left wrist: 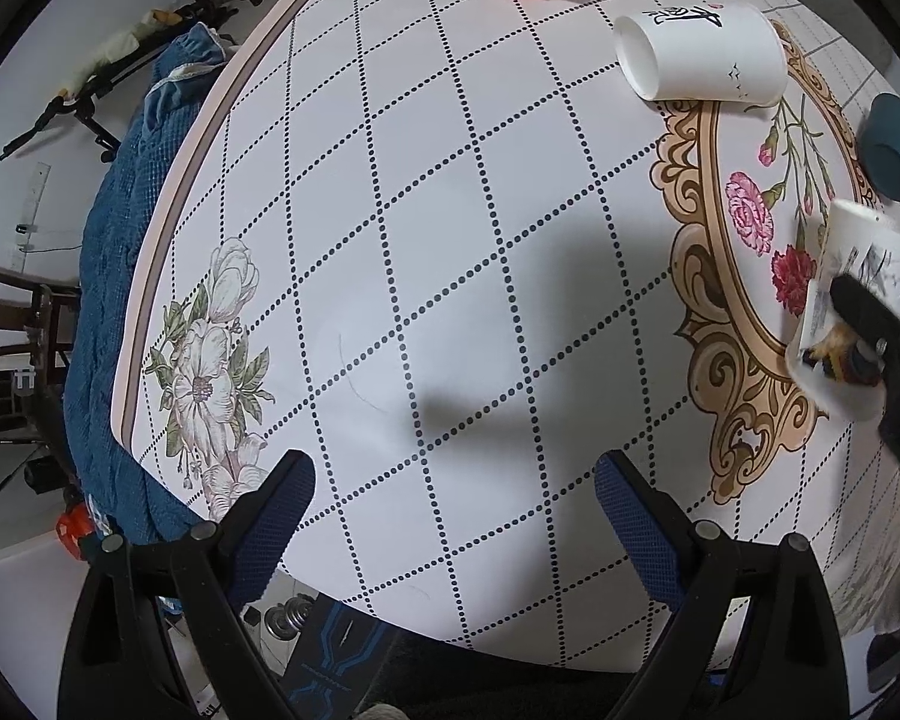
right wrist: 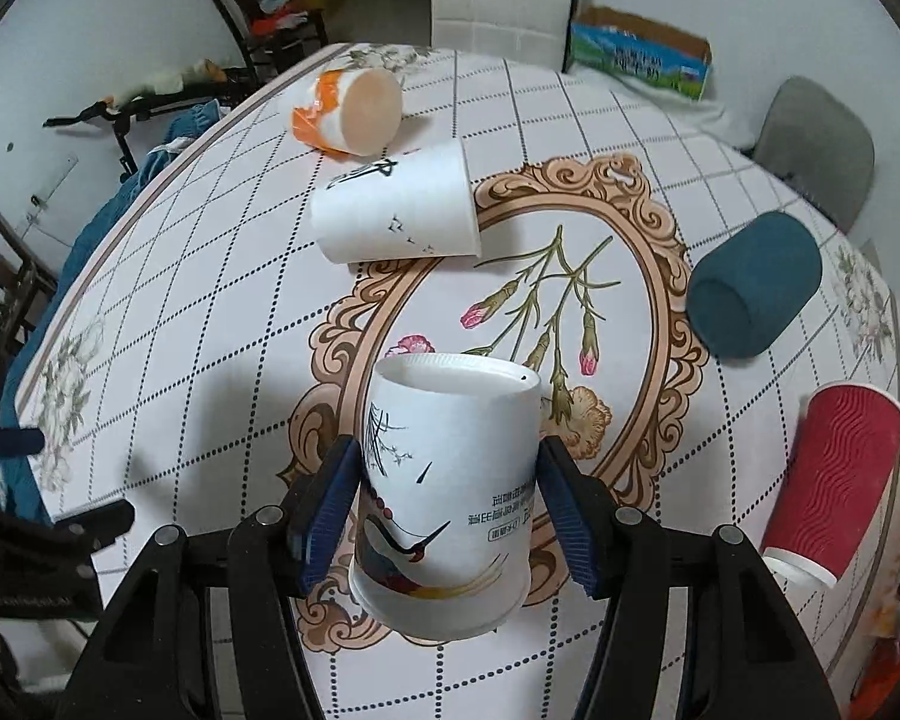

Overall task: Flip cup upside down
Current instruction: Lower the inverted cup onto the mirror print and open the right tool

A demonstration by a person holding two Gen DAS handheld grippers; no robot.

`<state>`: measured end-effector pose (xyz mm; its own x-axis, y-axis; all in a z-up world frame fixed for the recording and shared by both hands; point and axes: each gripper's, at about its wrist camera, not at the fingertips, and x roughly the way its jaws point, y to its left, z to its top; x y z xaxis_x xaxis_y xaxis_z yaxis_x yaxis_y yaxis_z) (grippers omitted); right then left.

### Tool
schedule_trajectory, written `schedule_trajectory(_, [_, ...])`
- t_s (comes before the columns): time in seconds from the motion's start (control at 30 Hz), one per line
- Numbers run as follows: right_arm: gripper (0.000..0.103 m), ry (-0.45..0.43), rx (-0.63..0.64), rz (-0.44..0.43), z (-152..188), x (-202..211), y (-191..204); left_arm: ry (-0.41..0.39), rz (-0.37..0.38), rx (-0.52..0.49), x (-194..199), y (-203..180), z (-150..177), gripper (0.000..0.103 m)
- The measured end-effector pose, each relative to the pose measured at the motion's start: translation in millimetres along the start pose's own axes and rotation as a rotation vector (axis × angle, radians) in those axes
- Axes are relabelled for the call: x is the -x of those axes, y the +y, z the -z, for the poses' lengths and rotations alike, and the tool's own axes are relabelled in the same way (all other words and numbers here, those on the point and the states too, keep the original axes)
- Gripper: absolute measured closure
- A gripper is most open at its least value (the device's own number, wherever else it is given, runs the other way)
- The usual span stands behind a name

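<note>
My right gripper (right wrist: 447, 492) is shut on a white paper cup with a crane print (right wrist: 444, 498), held above the table with its base pointing away from me and its wide rim toward the camera. The same cup (left wrist: 852, 312) shows at the right edge of the left wrist view, with the right gripper's finger across it. My left gripper (left wrist: 453, 492) is open and empty over the checked tablecloth (left wrist: 450, 240) near the table's left edge.
Lying on their sides are a white cup with black calligraphy (right wrist: 396, 210), an orange-and-white cup (right wrist: 354, 111) and a dark teal cup (right wrist: 753, 294). A red ribbed cup (right wrist: 834, 474) is at the right. Chairs stand around the table; a box (right wrist: 642, 54) lies behind it.
</note>
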<state>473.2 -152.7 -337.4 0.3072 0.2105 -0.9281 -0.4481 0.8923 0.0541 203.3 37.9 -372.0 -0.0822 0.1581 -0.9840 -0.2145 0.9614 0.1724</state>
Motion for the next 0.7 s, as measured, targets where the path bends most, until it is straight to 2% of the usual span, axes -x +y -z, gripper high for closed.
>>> schedule_trajectory(0.1, [0.04, -0.01, 0.03, 0.002, 11, 3, 6, -0.006, -0.002, -0.006, 3, -3, 1, 0.008])
schedule_trajectory(0.2, [0.04, -0.057, 0.04, -0.003, 20, 10, 5, -0.011, -0.004, -0.008, 5, -5, 3, 0.008])
schedule_trajectory(0.4, [0.04, -0.183, -0.095, -0.061, 8, 10, -13, -0.015, -0.014, -0.002, 8, -8, 7, 0.008])
schedule_trajectory(0.47, [0.04, -0.203, -0.12, -0.052, 7, 8, -17, -0.018, -0.019, -0.004, 9, -9, 10, 0.008])
schedule_trajectory(0.7, [0.04, -0.228, -0.041, -0.022, 29, 5, -7, -0.015, -0.023, 0.013, 10, -10, 15, 0.007])
